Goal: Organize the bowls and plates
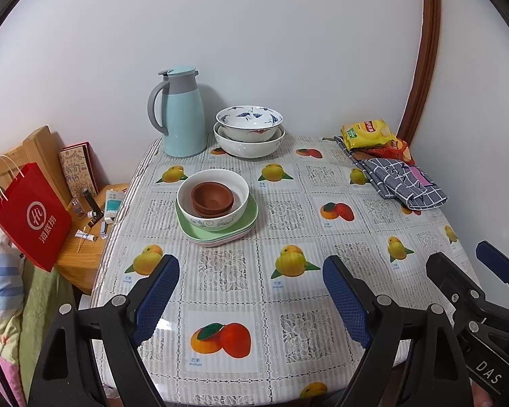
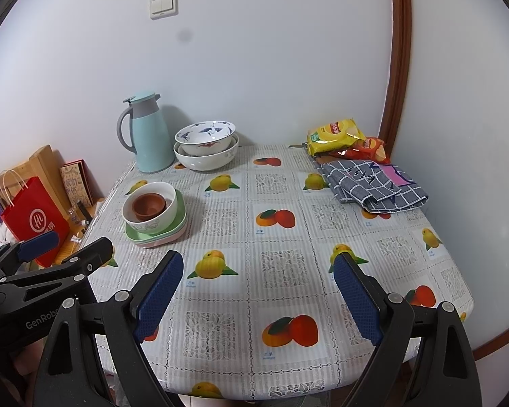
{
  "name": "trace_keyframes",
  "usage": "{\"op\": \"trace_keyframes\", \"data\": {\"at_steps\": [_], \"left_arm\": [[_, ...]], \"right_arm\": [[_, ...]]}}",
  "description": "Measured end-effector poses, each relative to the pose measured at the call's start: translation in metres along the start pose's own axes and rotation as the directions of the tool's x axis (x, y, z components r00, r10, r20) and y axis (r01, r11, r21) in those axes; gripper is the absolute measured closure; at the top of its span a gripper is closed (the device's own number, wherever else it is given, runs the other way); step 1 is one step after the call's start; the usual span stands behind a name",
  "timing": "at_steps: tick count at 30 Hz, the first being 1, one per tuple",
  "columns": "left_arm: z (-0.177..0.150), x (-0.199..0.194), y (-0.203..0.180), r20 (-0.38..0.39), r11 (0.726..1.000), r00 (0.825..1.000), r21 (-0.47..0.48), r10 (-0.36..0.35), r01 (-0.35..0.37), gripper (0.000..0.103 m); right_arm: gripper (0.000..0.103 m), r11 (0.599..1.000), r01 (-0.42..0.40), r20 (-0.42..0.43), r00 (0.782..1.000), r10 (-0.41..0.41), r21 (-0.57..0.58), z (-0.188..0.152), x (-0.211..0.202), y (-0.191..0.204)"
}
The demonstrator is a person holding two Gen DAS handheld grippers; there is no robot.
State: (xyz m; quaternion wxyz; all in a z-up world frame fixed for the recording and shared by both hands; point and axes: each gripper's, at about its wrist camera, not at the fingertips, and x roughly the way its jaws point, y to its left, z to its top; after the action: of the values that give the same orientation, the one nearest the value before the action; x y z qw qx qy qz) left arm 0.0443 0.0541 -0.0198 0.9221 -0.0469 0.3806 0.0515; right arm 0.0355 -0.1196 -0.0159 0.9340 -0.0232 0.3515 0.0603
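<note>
Two stacks are sitting finished-looking on the table (image 1: 288, 305), brown bowls (image 1: 212, 198) nested over green plates (image 1: 251, 215) and patterned bowls (image 1: 249, 130) by the wall, while both grippers, left gripper (image 1: 251, 291) and right gripper (image 2: 258, 295), are hovering empty with fingers apart.

Brown bowls (image 1: 212, 198), fruit-print tablecloth (image 1: 288, 224)

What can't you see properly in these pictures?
- Brown cups: how many are stacked, hidden by the white bowl in both views.
- Plates: the exact count, bowl covers them.
- Small bottles on the side table: too small, left wrist view.
</note>
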Motion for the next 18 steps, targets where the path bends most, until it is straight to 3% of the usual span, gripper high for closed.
{"op": "trace_keyframes", "data": {"at_steps": [18], "left_arm": [[-0.0001, -0.0012, 0.0002, 0.000, 1.000, 1.000, 0.000, -0.002, 0.002, 0.017]], "right_arm": [[0.013, 1.000, -0.001, 0.004, 1.000, 0.001, -0.001, 0.0007, -0.0028, 0.0018]]}}
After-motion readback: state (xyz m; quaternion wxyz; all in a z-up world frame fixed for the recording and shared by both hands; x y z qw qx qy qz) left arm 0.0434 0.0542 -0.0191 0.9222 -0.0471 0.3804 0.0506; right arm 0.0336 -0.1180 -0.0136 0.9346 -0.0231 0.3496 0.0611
